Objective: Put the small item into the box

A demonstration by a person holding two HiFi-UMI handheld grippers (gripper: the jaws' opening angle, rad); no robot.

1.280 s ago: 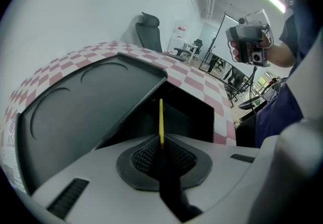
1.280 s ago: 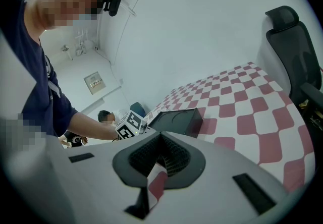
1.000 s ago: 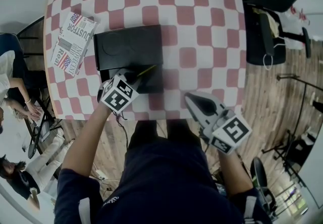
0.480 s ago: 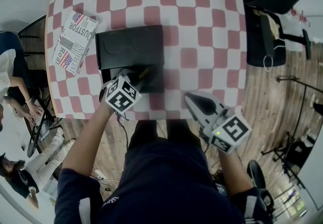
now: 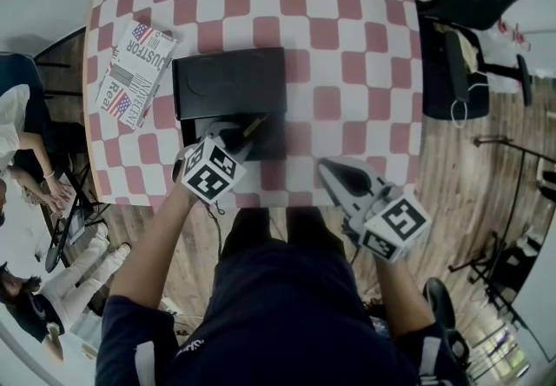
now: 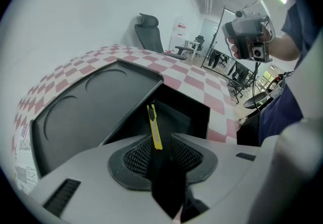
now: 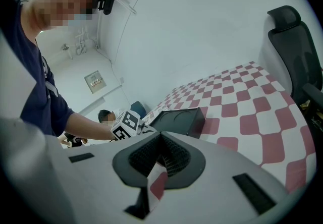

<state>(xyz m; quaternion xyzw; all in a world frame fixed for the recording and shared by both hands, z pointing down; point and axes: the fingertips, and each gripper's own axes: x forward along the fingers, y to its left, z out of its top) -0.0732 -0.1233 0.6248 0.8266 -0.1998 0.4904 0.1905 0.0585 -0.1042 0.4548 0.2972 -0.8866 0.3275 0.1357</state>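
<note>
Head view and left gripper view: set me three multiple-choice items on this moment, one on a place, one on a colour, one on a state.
1. The yellow item is:
A. on the floor
B. between the jaws of the left gripper, over the box
C. on a chair

2. The squares of the tablecloth are:
A. blue and white
B. red and white
C. green and yellow

3. The lid of the box is:
A. open
B. shut
C. missing

B: it stands between those jaws, which have just been opening.
B: the head view shows it.
A: it lies folded back.
</note>
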